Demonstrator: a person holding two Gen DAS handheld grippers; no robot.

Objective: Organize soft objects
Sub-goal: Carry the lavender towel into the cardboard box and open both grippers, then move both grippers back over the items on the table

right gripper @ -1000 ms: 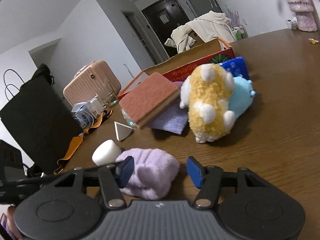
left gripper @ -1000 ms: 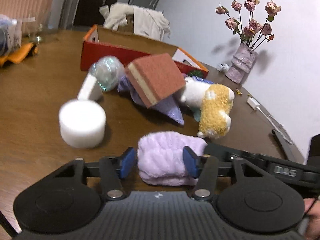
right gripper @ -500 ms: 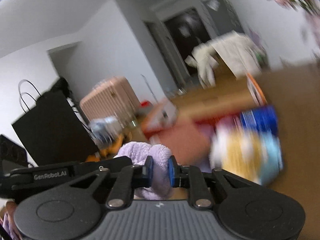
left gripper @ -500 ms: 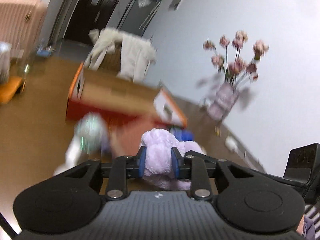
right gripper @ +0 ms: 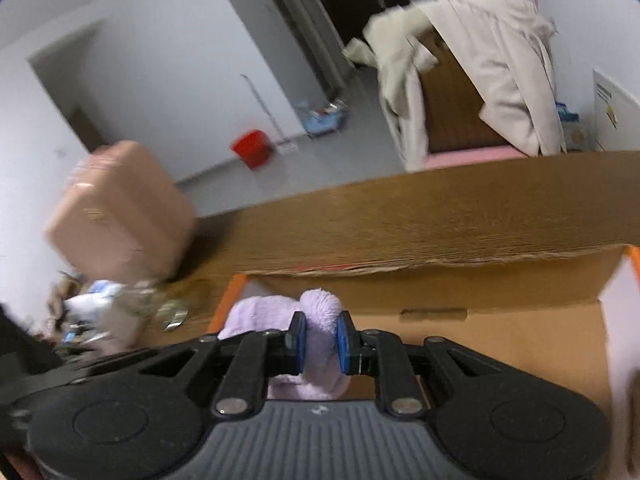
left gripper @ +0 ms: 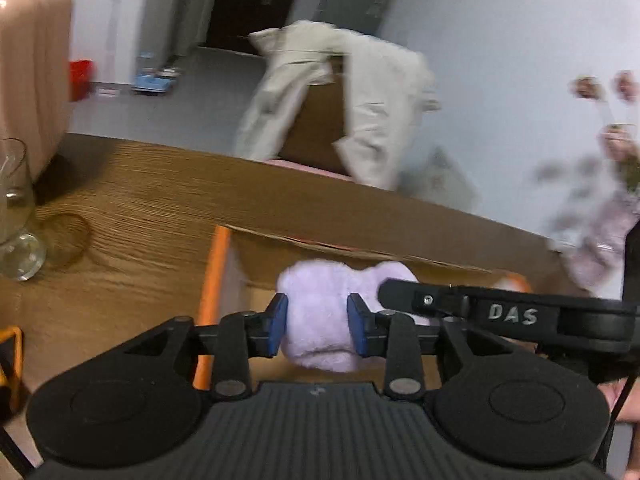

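Left wrist view. The left gripper [left gripper: 316,330] has the lilac plush towel [left gripper: 324,320] between its blue pads, which press into both flanks of the pile; the jaws are easing apart at this moment, yet the pads remain in contact. The towel sits directly ahead of the fingers and bulges forward past the tips. Below and beyond it lies the cardboard box [left gripper: 256,256] with an orange rim, so the load hangs over the box opening. The right gripper's black arm crosses in from the right, just beside the towel. Judged progress: transport of this one item is nearly complete; release into the box is not yet done. A glass [left gripper: 16,216] stands on the wooden table [left gripper: 140,200], well off to the left.

Right wrist view. The right gripper [right gripper: 322,342] pinches a narrower fold of the same towel [right gripper: 316,312]; its jaws are likewise opening slightly, pads touching the fabric. The bulk of the towel extends left of the fingers. The box floor [right gripper: 500,340] ahead and to the right shows bare cardboard, which suggests most of the sorting remains. No other soft objects are visible here.
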